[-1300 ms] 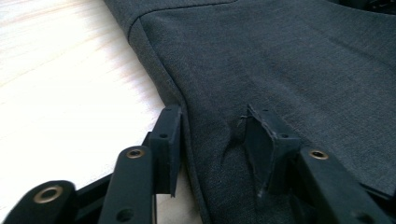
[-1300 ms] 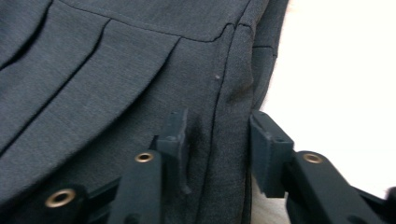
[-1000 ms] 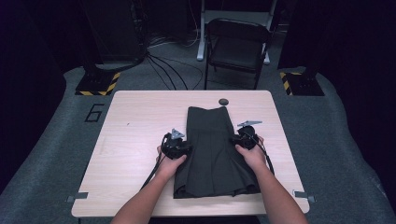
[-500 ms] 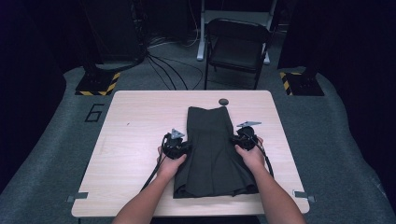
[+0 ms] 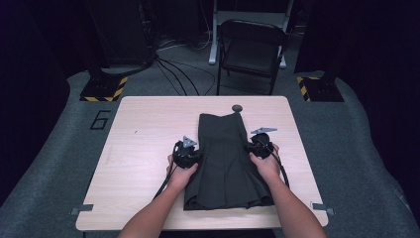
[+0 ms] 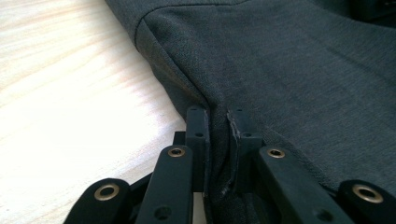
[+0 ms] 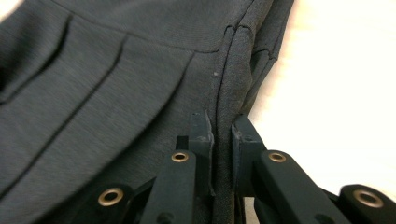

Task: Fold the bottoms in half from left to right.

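At centre of the high view, a dark grey pleated skirt (image 5: pixel 225 161) lies flat on the wooden table (image 5: pixel 143 144), waistband toward the frame's top, flared hem toward the bottom edge; its long axis runs top to bottom. On its left edge the left gripper (image 5: pixel 186 154) has just been closing and now pinches a fold of the side seam (image 6: pixel 219 140). On its right edge the right gripper (image 5: pixel 260 146) has likewise just closed on the opposite seam fold (image 7: pixel 223 140). To do this well, I judge both pinches should lift together at equal height, keeping the pleats from sliding.
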A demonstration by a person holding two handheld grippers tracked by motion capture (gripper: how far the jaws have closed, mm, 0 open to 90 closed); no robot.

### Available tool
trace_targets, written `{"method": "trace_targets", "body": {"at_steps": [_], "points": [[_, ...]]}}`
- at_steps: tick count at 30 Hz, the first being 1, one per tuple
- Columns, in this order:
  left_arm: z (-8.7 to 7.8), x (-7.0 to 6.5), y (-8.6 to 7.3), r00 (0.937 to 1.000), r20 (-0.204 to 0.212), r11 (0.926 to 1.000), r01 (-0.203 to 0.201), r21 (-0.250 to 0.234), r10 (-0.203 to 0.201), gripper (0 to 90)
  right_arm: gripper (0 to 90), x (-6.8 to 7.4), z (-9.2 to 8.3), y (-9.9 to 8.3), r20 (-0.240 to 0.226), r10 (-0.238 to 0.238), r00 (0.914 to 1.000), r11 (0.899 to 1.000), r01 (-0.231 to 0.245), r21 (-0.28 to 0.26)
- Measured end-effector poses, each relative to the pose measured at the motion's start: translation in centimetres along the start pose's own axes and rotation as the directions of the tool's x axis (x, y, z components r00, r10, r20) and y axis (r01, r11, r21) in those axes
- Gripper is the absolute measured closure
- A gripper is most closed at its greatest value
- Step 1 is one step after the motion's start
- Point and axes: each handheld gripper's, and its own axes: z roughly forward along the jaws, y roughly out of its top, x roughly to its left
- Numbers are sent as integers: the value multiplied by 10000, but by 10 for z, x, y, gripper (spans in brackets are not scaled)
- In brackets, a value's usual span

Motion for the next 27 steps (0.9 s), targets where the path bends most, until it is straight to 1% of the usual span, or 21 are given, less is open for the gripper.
{"method": "trace_targets", "body": {"at_steps": [1, 3, 4, 5, 6, 9, 10, 12, 13, 16, 17, 18, 20, 22, 23, 25, 26, 27], "points": [[-2, 1, 1, 9999, 25, 9999, -98, 40, 98, 808, 813, 0, -2, 1, -24, -21, 10000, 10000, 20, -53], [-6, 1, 3, 9999, 72, 9999, -74, -128, 75, 810, 814, 1, -7, 3, -180, 2, 9998, 9998, -6, -216], [-9, 2, 4, 9999, 130, 9998, -98, -161, 100, 811, 815, 2, -10, 5, -254, -86, 9996, 9995, 79, -290], [-12, 2, 6, 9998, 168, 9997, -108, -205, 112, 811, 815, 3, -13, 6, -324, -9, 9995, 9994, -3, -353], [-15, 2, 7, 9996, 246, 9996, -159, -243, 165, 811, 815, 4, -16, 8, -432, -191, 9989, 9990, 173, -411], [-27, 3, 8, 9986, 297, 9985, -425, -332, 435, 812, 815, 13, -23, 12, -692, -361, 9969, 9982, 327, -503], [-31, 4, 7, 9984, 324, 9983, -460, -346, 471, 812, 815, 17, -25, 13, -702, -527, 9961, 9974, 491, -521], [-39, 6, 4, 9978, 376, 9978, -531, -391, 546, 812, 815, 26, -29, 14, -795, -669, 9946, 9967, 630, -510], [-44, 8, 2, 9977, 367, 9977, -554, -378, 568, 812, 815, 30, -31, 14, -867, -919, 9920, 9947, 874, -543], [-57, 14, -5, 9972, 362, 9973, -633, -378, 647, 812, 815, 41, -36, 14, -1046, -1330, 9856, 9902, 1276, -569], [-61, 16, -7, 9973, 354, 9973, -638, -364, 650, 813, 815, 46, -38, 14, -1136, -1327, 9846, 9903, 1271, -556], [-66, 18, -9, 9972, 335, 9974, -659, -307, 670, 813, 815, 49, -39, 15, -1231, -1471, 9814, 9882, 1403, -619], [-74, 22, -11, 9975, 307, 9973, -622, -395, 634, 813, 815, 57, -39, 15, -1403, -1537, 9781, 9873, 1460, -633], [-81, 27, -15, 9978, 254, 9974, -599, -392, 609, 813, 814, 64, -39, 16, -1581, -1591, 9745, 9863, 1499, -688], [-85, 29, -16, 9975, 299, 9974, -635, -354, 646, 813, 814, 68, -38, 16, -1671, -1575, 9733, 9865, 1475, -705], [-91, 33, -21, 9983, 265, 9982, -512, -307, 520, 813, 814, 74, -36, 16, -1845, -1518, 9710, 9877, 1419, -659], [-94, 35, -23, 9984, 295, 9986, -468, -256, 476, 813, 814, 76, -34, 16, -1904, -1621, 9682, 9861, 1519, -670], [-96, 36, -26, 9988, 274, 9989, -405, -247, 412, 812, 814, 80, -33, 15, -1953, -1535, 9687, 9877, 1441, -613]]}}
